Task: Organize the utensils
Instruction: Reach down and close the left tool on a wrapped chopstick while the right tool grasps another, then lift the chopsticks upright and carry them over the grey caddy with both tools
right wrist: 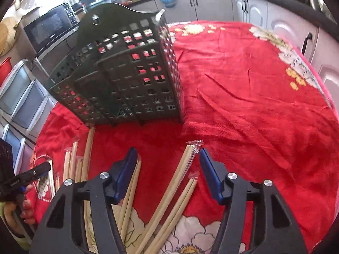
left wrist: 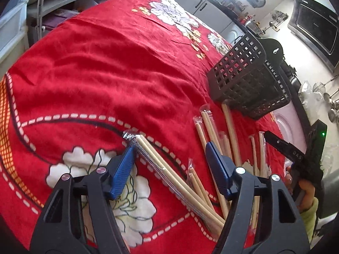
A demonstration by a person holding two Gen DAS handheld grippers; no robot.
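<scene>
Several pairs of wooden chopsticks in clear wrappers lie scattered on a red flowered tablecloth (left wrist: 101, 63). My left gripper (left wrist: 169, 146) is open over one wrapped pair (left wrist: 167, 169), its left pad beside the wrapper's tip. More pairs (left wrist: 211, 131) lie to its right, below a black perforated utensil basket (left wrist: 247, 78). My right gripper (right wrist: 166, 152) is open over another wrapped pair (right wrist: 180, 173), just in front of the basket (right wrist: 127, 74). Other pairs (right wrist: 84, 154) lie to the left. Each gripper shows at the other view's edge: the right one (left wrist: 296, 158), the left one (right wrist: 23, 175).
The tablecloth (right wrist: 254, 95) covers a round table. Kitchen cabinets (right wrist: 254, 6), a microwave (right wrist: 48, 27) and drawer units (right wrist: 19, 99) stand around it. Shelves (left wrist: 63, 4) are behind the table at the far left.
</scene>
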